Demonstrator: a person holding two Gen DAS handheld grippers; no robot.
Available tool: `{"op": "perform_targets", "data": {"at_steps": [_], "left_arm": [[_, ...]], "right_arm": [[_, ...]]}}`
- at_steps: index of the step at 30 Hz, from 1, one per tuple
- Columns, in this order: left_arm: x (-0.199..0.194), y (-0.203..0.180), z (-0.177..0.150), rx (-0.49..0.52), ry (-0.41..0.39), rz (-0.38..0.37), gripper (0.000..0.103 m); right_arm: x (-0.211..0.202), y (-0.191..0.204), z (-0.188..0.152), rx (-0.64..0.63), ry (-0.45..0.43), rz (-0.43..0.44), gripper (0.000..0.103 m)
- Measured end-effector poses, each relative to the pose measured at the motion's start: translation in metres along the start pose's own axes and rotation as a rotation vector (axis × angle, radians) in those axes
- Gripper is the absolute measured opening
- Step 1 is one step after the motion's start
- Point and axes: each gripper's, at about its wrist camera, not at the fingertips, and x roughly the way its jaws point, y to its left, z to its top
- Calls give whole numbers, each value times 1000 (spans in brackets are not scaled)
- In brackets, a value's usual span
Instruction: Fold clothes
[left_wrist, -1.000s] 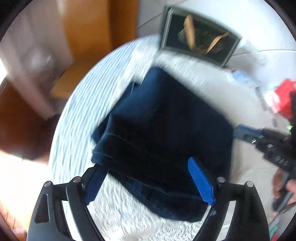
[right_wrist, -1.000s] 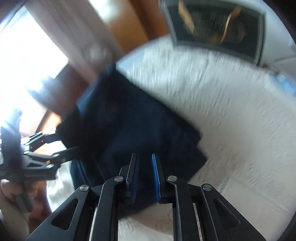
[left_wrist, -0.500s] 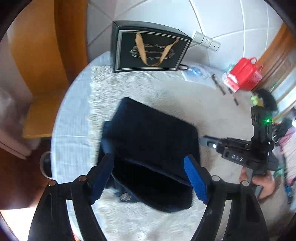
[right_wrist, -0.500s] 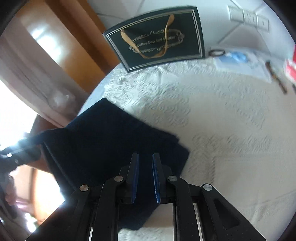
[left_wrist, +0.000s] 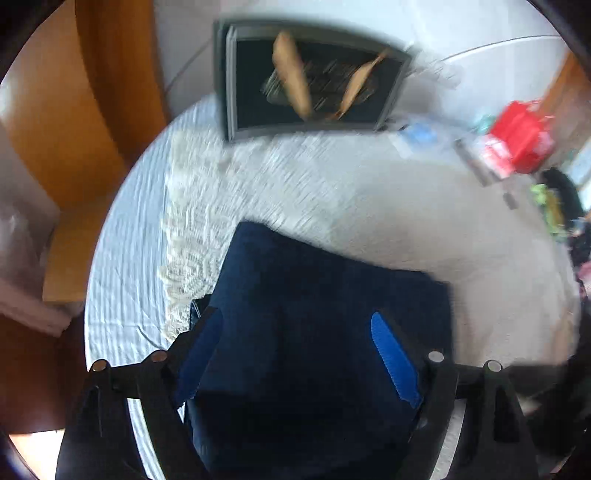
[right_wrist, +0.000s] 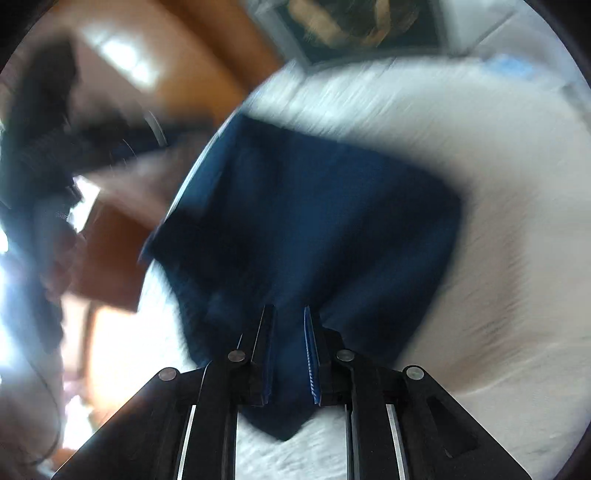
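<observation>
A folded dark blue garment (left_wrist: 332, 288) lies on the white lace tablecloth (left_wrist: 332, 206) near the table's left edge. My left gripper (left_wrist: 295, 317) straddles its near part. Its jaws are wide and opening, with the garment between the blue pads (left_wrist: 391, 354), which do not press on it. In the right wrist view the garment (right_wrist: 325, 206) fills the middle. My right gripper (right_wrist: 287, 310) is nearly closed on its near corner, with fabric in the narrow gap. At the left of that view the left gripper (right_wrist: 92, 140) is a dark blur.
A black gift bag (left_wrist: 314, 88) with tan handles stands at the back of the table. A red container (left_wrist: 524, 133) and small items sit at the back right. A wooden chair (left_wrist: 74, 240) stands beyond the table's left edge. White cloth (right_wrist: 498, 184) spreads to the right.
My left gripper has moved over the garment, which now fills the space between its fingers. Both views have rolled and blurred. The right gripper, seen beside the garment before, has left the left view.
</observation>
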Motion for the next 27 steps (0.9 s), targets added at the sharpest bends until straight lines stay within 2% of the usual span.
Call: {"op": "perform_targets", "data": {"at_steps": [2, 3, 4, 5, 7, 8, 9, 10, 12, 14, 15, 16, 18, 21, 24, 27], "left_arm": [[33, 19, -4, -12, 47, 158, 83], [43, 29, -7, -30, 62, 156, 86], [53, 43, -12, -70, 75, 134, 101], [57, 53, -14, -113, 75, 135, 103], [60, 67, -16, -169, 89, 66, 103], [59, 67, -15, -169, 88, 69, 103], [53, 64, -15, -147, 77, 93, 103], [42, 61, -17, -113, 53, 133, 103], [8, 64, -25, -91, -9, 146, 103], [-18, 75, -35, -117, -59, 100, 103], [-33, 81, -44, -144, -87, 59, 103], [-39, 84, -50, -160, -95, 25, 103], [-38, 83, -61, -170, -92, -45, 103], [-25, 77, -74, -173, -106, -48, 103], [-7, 73, -75, -185, -61, -72, 103], [17, 68, -77, -220, 38, -46, 103]], "right_arm": [[-13, -16, 19, 61, -78, -24, 16], [-15, -25, 30, 86, -114, -39, 16], [-12, -32, 39, 99, -129, -55, 16], [-6, -40, 47, 110, -130, -70, 16], [20, -63, 57, 160, -70, -113, 14], [34, -74, 58, 196, -30, -140, 8], [39, -86, 59, 237, -30, -131, 0], [33, -90, 57, 269, -50, -136, 0], [13, -84, 52, 264, -99, -171, 10], [-4, -81, 47, 249, -142, -135, 30], [-13, -78, 39, 250, -154, -106, 55], [-19, -77, 31, 245, -160, -91, 72], [-22, -74, 16, 239, -149, -79, 74], [-21, -75, -4, 292, -122, -64, 74], [-21, -76, -18, 363, -125, -34, 71], [-18, -76, -20, 397, -123, -17, 70]]}}
